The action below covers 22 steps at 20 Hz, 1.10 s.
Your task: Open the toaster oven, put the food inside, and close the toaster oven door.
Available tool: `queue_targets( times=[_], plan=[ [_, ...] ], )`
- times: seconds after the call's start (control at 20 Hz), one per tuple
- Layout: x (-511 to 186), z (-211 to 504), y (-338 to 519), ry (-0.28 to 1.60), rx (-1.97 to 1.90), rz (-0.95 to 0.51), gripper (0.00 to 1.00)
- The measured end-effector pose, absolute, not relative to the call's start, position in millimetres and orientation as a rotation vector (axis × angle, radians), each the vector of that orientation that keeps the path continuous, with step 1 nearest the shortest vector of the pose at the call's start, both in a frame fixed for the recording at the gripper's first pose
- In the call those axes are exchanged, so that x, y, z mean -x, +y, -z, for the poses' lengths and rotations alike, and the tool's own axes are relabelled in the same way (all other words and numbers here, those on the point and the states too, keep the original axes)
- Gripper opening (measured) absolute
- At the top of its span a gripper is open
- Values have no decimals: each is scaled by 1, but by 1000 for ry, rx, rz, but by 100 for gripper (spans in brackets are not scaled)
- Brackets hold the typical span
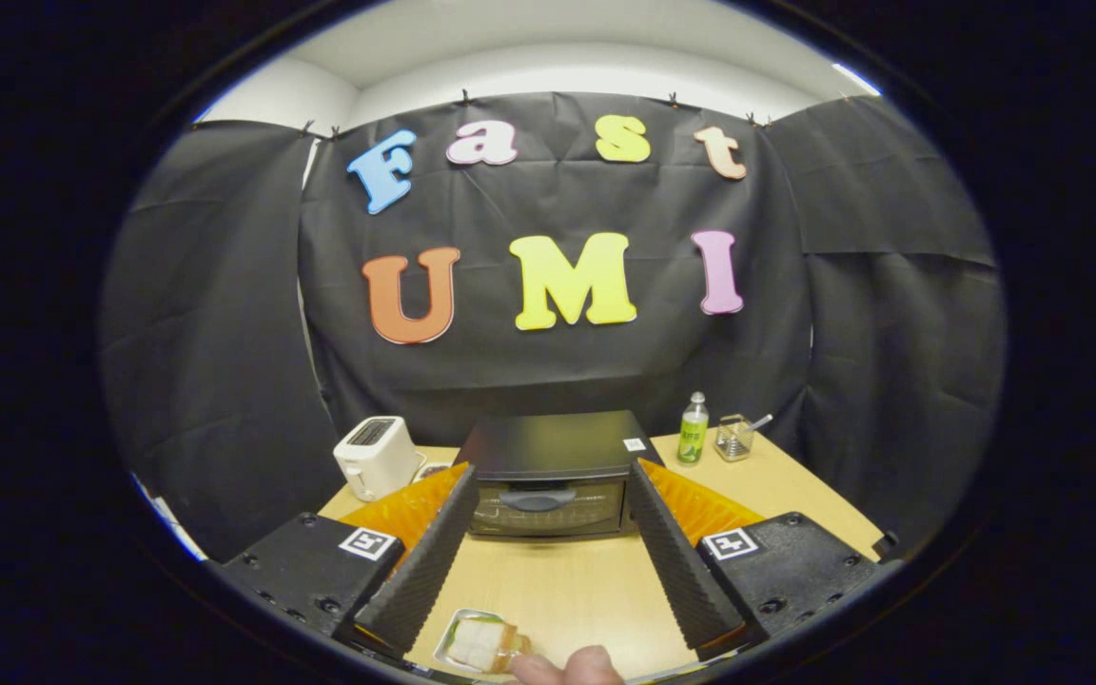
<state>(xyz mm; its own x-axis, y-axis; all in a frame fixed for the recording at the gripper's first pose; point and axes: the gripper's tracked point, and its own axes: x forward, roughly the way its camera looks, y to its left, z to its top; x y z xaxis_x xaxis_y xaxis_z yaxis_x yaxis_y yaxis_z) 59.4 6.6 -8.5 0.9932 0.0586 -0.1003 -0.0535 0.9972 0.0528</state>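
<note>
While held above the near end of the wooden table (596, 590), the gripper looks down its two fingers at the whole layout.

Gripper view:
Gripper (546, 495): fingers spread wide apart, nothing between them but bare tabletop; they touch no object.
Toaster oven (553, 471): black, standing on the table just beyond the fingertips and framed between them; its glass door with a grey handle is closed and faces the gripper.
Food (483, 645): a wrapped sandwich lying on a small white tray (454, 639), on the near part of the table, close to the base of the left finger and well short of the oven.
Fingertip (578, 666): part of a person's hand at the near table edge, just beside the tray; whether it touches the tray cannot be told.
Toaster (376, 457): white, left of the oven.
Green bottle (693, 430): upright, right of the oven toward the back.
Wire basket (734, 438): just beside the bottle, with a utensil handle sticking out.
</note>
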Motion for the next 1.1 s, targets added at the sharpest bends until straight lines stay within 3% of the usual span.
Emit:
queue_targets(
  times=[0.3,0.8,1.1],
  plan=[
    [-122,32,25,185,-80,-105,100],
    [-242,123,28,332,-41,-67,100],
    [-276,158,25,396,-14,-47,100]
  ],
)
